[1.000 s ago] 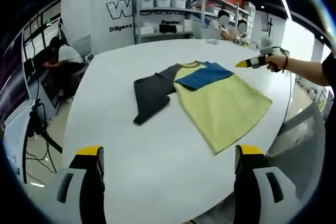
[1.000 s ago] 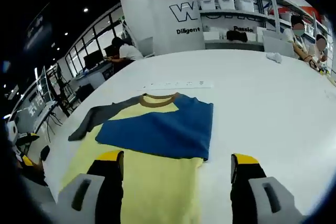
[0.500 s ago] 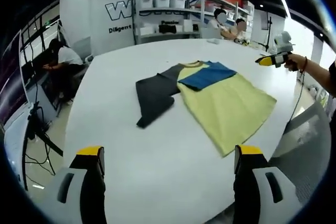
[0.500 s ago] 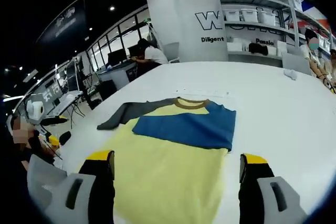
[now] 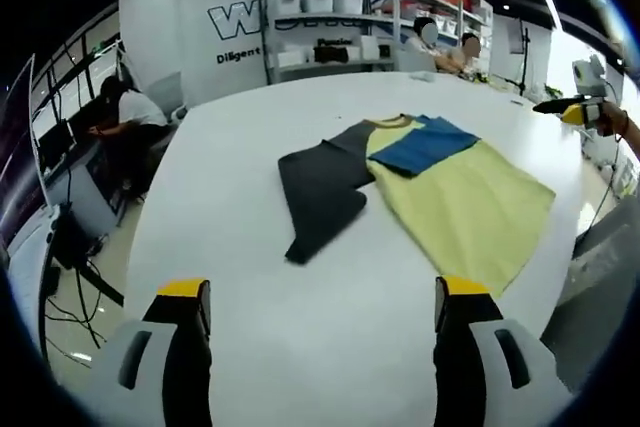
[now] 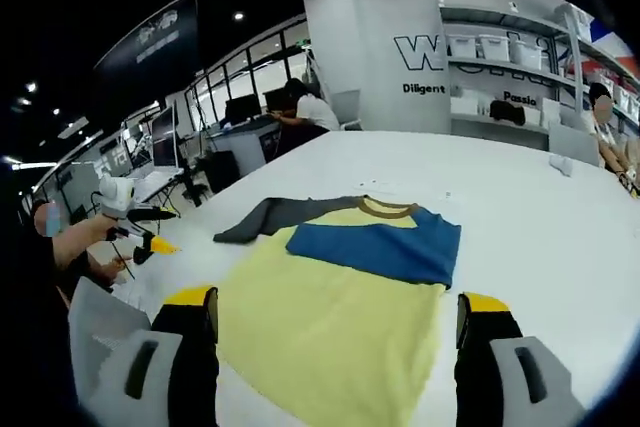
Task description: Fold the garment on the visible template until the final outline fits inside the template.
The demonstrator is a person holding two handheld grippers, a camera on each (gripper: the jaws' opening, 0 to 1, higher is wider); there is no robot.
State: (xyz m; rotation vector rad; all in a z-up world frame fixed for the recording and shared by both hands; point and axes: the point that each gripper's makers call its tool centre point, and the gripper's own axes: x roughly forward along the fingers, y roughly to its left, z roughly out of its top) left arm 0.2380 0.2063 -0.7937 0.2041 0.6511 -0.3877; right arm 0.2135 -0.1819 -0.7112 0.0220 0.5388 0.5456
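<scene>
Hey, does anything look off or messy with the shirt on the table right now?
The shirt is only half folded: the blue sleeve lies across the yellow chest, while the dark grey sleeve sprawls out to the side on the white table. No damage or spill shows.

A wide white worktop [image 5: 230, 197] curves away toward a metal shelving rack [image 5: 330, 22] stacked with pale storage bins [image 5: 322, 2]. Behind it, a white wall carries large lettering [image 6: 425, 52]. A seated person [image 5: 130, 117] leans over a desk with monitors [image 6: 240, 107] near dark windows.
</scene>
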